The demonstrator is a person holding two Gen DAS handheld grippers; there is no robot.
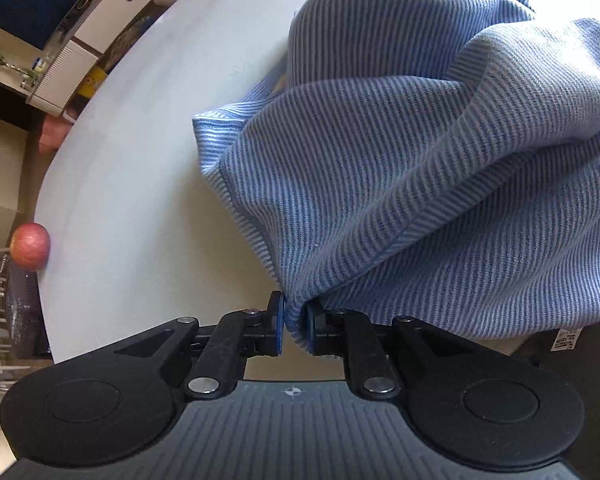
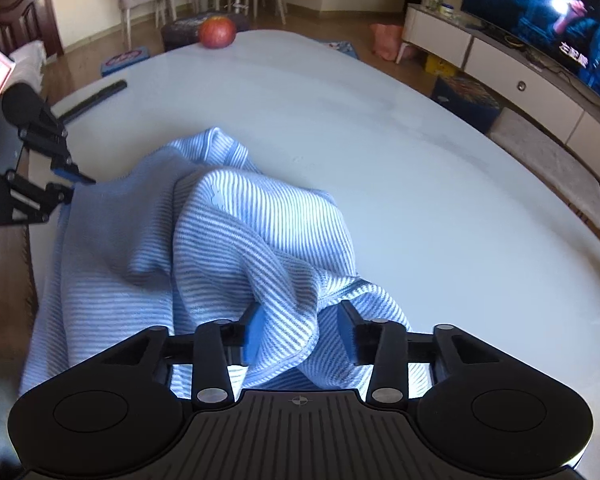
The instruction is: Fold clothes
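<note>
A blue-and-white striped garment [image 1: 420,200] lies bunched on the white table [image 1: 140,200]. My left gripper [image 1: 294,320] is shut on a fold of its edge, low near the table top. In the right wrist view the garment [image 2: 240,232] heaps up in the middle of the table [image 2: 380,140]. The left gripper [image 2: 74,184] pinches its left side. My right gripper [image 2: 300,332] stands open, its blue pads apart. A hanging fold of the cloth lies between them against the left pad, with a gap at the right pad.
A red apple [image 2: 217,32] sits at the table's far edge, also visible as the apple [image 1: 30,246] at the left rim. A slim black object [image 2: 96,98] lies at the far left. Beyond the table are chairs, a low cabinet and a lit television [image 2: 560,20].
</note>
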